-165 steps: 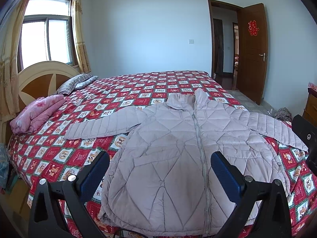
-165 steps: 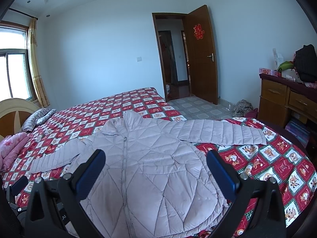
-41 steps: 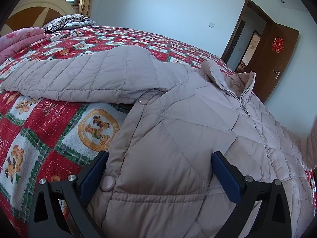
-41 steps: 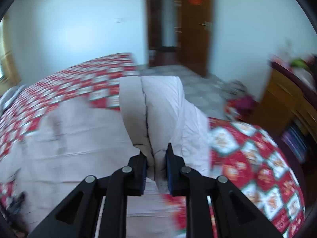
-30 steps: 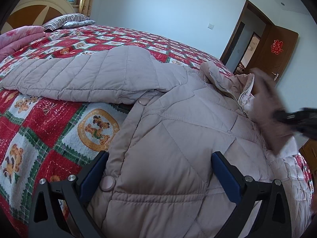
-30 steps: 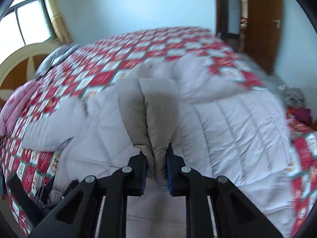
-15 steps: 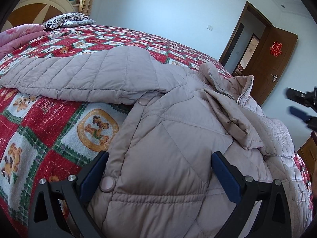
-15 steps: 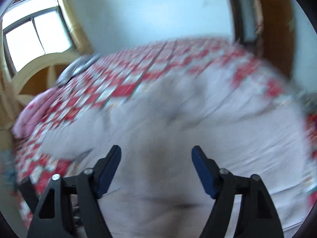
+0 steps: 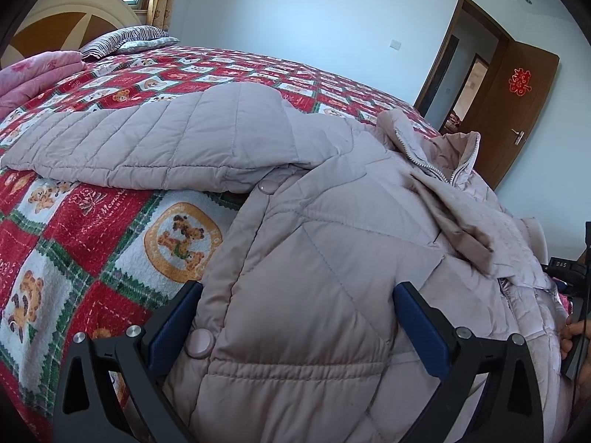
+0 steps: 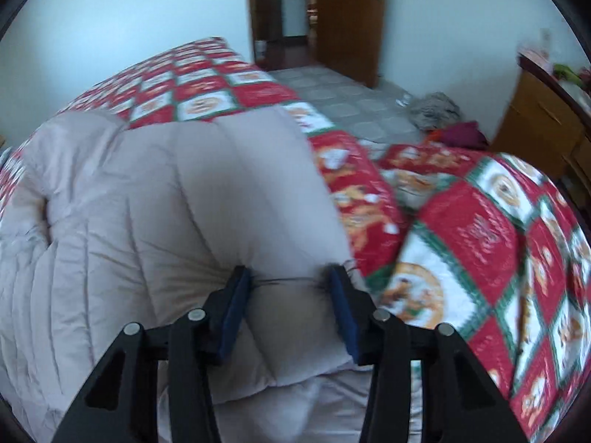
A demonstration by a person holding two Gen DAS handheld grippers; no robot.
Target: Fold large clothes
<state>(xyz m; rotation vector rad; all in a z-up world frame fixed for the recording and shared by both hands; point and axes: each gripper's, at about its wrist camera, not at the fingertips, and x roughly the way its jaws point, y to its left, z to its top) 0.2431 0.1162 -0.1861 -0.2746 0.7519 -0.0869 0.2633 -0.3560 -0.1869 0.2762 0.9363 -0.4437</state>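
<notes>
- One quilted pale-mauve jacket point(image 9: 295, 251) lies spread on the bed's red patchwork bedspread point(image 9: 74, 243), collar toward the door.
- The left-wrist view alone shows the jacket's left sleeve point(image 9: 147, 144) stretched flat across the bedspread, the open collar with its zipper point(image 9: 432, 170), and the other sleeve's cuff end lying folded over the chest.
- Only this view shows two round snap buttons: one near the armpit point(image 9: 266, 186), one at the hem point(image 9: 199, 343).
- It also shows a striped pillow point(image 9: 125, 37), a folded pink blanket point(image 9: 33, 77) and the rounded headboard point(image 9: 74, 18).
- The left gripper point(image 9: 295, 328) is spread wide, its blue pads either side of the jacket's lower front; whether they press the cloth is unclear.
- At the right edge of that view a hand point(image 9: 572, 336) grips a dark handle, mostly cut off.
- The right-wrist view alone shows the folded sleeve's padded bulk point(image 10: 207, 199) up close, a tiled floor point(image 10: 343, 107), a grey heap of cloth point(image 10: 436, 109) and a wooden dresser point(image 10: 543, 125).
- The right gripper point(image 10: 290, 306) stands half spread and has just been closing; a ridge of the sleeve sits between its pads, which dent the fabric on both sides.
- This view is motion-blurred, so seams and bedspread pictures are smeared.
- One brown door point(image 9: 517, 110) stands open.
</notes>
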